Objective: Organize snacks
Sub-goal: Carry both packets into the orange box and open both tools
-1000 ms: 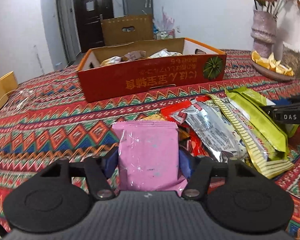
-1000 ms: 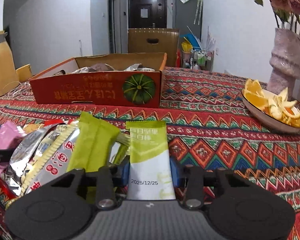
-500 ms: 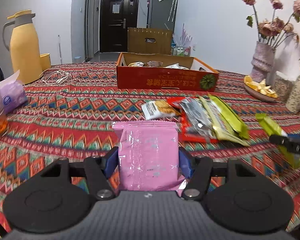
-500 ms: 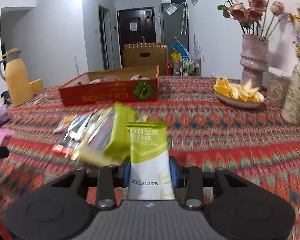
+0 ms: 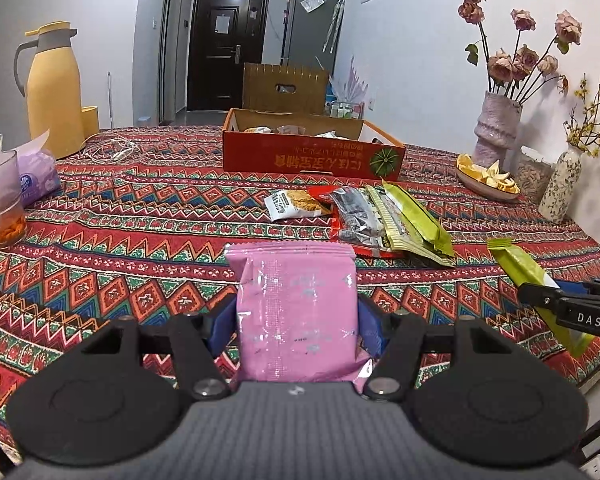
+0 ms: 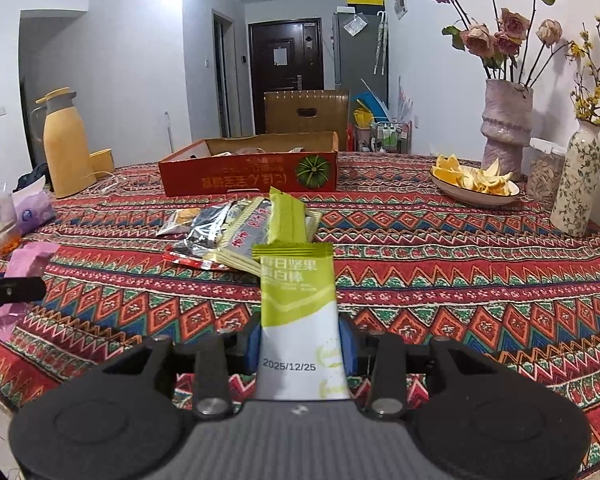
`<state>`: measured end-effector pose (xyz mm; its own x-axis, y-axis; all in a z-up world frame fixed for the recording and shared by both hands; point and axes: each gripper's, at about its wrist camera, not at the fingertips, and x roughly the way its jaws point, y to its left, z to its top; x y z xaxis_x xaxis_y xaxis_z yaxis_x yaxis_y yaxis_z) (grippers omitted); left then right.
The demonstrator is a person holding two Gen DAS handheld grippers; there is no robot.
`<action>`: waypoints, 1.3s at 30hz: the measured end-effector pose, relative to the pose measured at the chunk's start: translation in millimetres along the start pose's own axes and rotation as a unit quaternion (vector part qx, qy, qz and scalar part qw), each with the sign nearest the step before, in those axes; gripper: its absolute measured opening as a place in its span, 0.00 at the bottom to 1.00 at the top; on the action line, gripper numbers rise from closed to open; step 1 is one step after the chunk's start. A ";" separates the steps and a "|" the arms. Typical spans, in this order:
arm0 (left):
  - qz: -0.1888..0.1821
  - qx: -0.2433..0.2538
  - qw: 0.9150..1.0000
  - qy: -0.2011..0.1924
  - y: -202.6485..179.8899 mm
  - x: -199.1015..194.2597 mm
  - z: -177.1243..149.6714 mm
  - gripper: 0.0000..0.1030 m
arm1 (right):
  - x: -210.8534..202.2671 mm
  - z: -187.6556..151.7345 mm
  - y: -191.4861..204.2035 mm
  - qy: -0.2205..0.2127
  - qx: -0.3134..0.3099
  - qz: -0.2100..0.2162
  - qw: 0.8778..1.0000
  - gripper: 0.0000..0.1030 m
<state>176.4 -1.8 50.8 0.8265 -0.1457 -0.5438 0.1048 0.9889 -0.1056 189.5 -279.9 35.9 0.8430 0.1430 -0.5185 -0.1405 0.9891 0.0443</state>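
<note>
My left gripper (image 5: pixel 296 320) is shut on a pink snack packet (image 5: pixel 296 304), held above the near edge of the table. My right gripper (image 6: pixel 300 344) is shut on a green and white nut bar (image 6: pixel 298 312); both also show in the other views, the bar (image 5: pixel 536 284) at the right and the pink packet (image 6: pixel 24 276) at the left. A pile of snack packets (image 5: pixel 380 216) lies mid-table, also in the right wrist view (image 6: pixel 244 232). The red cardboard box (image 5: pixel 312 158) with several snacks inside stands behind it, also in the right wrist view (image 6: pixel 252 176).
A patterned cloth covers the table (image 5: pixel 140 216). A yellow jug (image 5: pixel 54 88), tissue pack (image 5: pixel 36 172) and glass (image 5: pixel 0 200) stand at the left. A plate of orange peel (image 6: pixel 474 184), flower vase (image 6: pixel 506 124) and a patterned bottle (image 6: pixel 576 180) stand at the right.
Both grippers have pulled back and up from the snack pile toward the near table edge, each still holding its packet. The pile and box now look farther away.
</note>
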 end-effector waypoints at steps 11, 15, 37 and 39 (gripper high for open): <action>-0.082 0.004 0.997 0.005 9.7 56.7 85.6 0.62 | 34.9 72.7 -13.8 -0.023 -0.015 0.043 0.999 0.36; -0.089 0.030 0.996 -0.007 0.1 108.4 154.6 0.62 | 75.8 134.1 -19.3 -0.036 -0.043 0.051 0.997 0.36; -0.041 -0.012 0.992 0.119 -24.4 419.7 274.0 0.61 | 382.3 259.6 -13.1 0.053 -0.069 -0.067 0.994 0.40; -0.047 -0.018 0.991 0.125 -26.0 422.0 274.8 0.61 | 372.3 262.9 -19.1 0.036 -0.055 -0.062 0.996 0.46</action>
<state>674.4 -80.6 52.8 0.6509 -0.2444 -0.7188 0.1506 0.9695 -0.1932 642.6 -236.2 66.6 0.8184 0.0129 -0.5745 -0.0971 0.9885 -0.1160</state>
